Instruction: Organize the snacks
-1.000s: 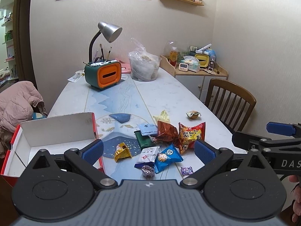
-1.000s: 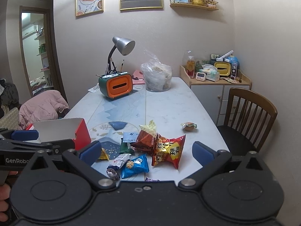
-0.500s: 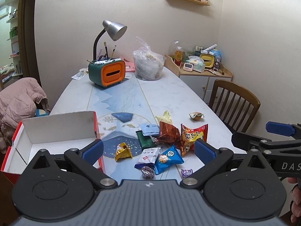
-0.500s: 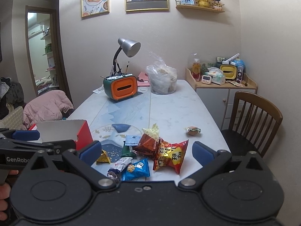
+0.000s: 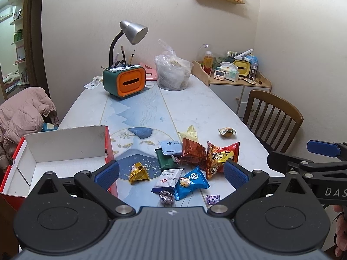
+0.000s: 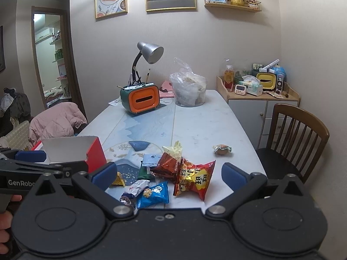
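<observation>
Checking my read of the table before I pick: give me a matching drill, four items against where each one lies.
Items:
1. red cardboard box
2. blue cookie packet
3. purple candy
4. orange tissue box

Places:
A. far end, beside the lamp
B. table's left edge, open
C. front of the snack pile
D. near edge, right of the blue packet

Pairs: 1-B, 2-C, 3-D, 4-A

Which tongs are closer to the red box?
Left. The left tongs hover right beside the red box, at its near corner. The right tongs hang over the snack pile, farther to the box's right.
</observation>
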The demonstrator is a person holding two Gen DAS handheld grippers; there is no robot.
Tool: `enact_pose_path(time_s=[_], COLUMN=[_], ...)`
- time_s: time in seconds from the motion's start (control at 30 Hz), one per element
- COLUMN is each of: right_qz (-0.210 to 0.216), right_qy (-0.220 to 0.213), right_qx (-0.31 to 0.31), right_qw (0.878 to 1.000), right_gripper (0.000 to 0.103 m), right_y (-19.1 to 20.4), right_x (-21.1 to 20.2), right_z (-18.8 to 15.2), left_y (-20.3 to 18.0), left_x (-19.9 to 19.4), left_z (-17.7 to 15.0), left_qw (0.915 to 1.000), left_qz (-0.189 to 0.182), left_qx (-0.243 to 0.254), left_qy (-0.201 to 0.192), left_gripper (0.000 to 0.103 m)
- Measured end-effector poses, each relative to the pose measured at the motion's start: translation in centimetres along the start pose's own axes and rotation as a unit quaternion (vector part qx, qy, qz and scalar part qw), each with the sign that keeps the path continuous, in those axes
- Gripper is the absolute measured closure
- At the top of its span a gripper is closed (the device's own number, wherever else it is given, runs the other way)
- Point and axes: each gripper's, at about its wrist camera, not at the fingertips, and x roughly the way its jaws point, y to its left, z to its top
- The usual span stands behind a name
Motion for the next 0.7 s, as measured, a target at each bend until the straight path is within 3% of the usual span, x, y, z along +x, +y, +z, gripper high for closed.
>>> enact_pose_path(time_s=[0.7], right_qz=[0.008], right_qy=[0.003], right_qx=[-0.005], right_qw=[1.0], right_gripper=[0.0], right_y=[-2.1], right_x=[0.7], right_z=[-0.3], left_y=[-1.5], left_x=[2.1], left_z=[0.5], left_qw=[0.9998], left_qz=[0.001], left_qx=[-0.007], left_qy=[0.017], left_gripper=[0.0])
